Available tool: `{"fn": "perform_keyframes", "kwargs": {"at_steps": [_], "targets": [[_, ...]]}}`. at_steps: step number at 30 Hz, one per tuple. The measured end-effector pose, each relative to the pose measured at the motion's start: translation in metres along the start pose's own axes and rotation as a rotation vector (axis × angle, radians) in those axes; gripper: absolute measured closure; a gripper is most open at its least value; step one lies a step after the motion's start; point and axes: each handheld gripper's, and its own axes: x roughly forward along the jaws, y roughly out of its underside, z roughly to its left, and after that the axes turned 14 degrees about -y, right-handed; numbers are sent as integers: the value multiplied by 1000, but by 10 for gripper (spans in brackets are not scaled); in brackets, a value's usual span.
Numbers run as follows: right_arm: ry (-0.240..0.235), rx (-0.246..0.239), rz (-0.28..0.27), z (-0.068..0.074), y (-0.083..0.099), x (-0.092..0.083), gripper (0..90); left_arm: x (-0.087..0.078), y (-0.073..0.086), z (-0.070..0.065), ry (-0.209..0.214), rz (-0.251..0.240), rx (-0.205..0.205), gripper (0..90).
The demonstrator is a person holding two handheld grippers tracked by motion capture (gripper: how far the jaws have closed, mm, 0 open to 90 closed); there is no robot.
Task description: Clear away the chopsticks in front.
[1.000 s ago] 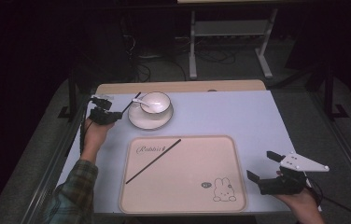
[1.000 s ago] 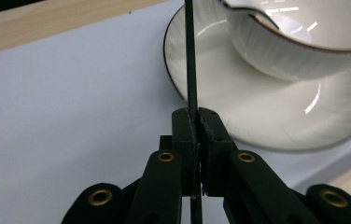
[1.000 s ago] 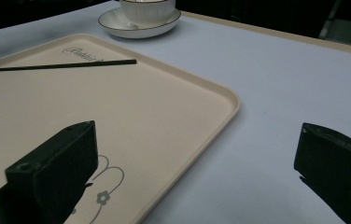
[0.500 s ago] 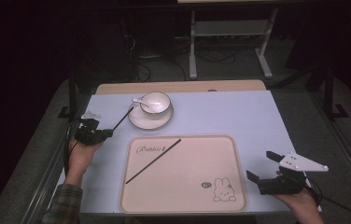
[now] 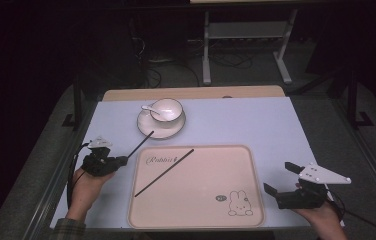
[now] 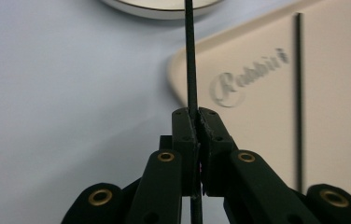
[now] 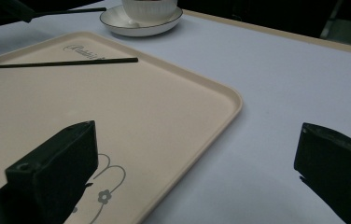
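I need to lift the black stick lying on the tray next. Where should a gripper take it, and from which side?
Grip the black stick near its middle, coming straight down with the jaws across its length. It lies flat and diagonal on the tray, thin and low, so a side approach would probably slide off.

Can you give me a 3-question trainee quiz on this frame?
1. True or false: the left hand-held gripper is shut on a chopstick.
2. Where does the other chopstick lie? A) on the saucer B) on the tray C) on the floor
3. What sits in the cup on the saucer?

Key:
1. True: its jaws clamp the thin black stick, whose tip points toward the saucer.
2. B: it lies slantwise on the tray, next to the lettering.
3. A white spoon. The right hand-held gripper stands open by the tray's right edge, holding nothing.
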Motion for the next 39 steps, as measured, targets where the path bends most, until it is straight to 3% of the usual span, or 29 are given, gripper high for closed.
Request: {"fn": "perform_keyframes", "kwargs": {"at_steps": [14, 20, 29, 36, 39], "targets": [[0, -4, 4, 0, 0, 1, 0, 12, -6, -65, 106, 13, 103, 856], [-2, -5, 5, 0, 0, 1, 0, 23, -7, -84, 125, 34, 146, 855], [-6, -7, 7, 1, 0, 2, 0, 38, -6, -102, 125, 56, 191, 855], [-6, -6, 6, 1, 0, 1, 0, 42, -4, -106, 118, 69, 223, 847], [-5, -6, 6, 1, 0, 1, 0, 41, -5, -107, 108, 64, 235, 775]]}}
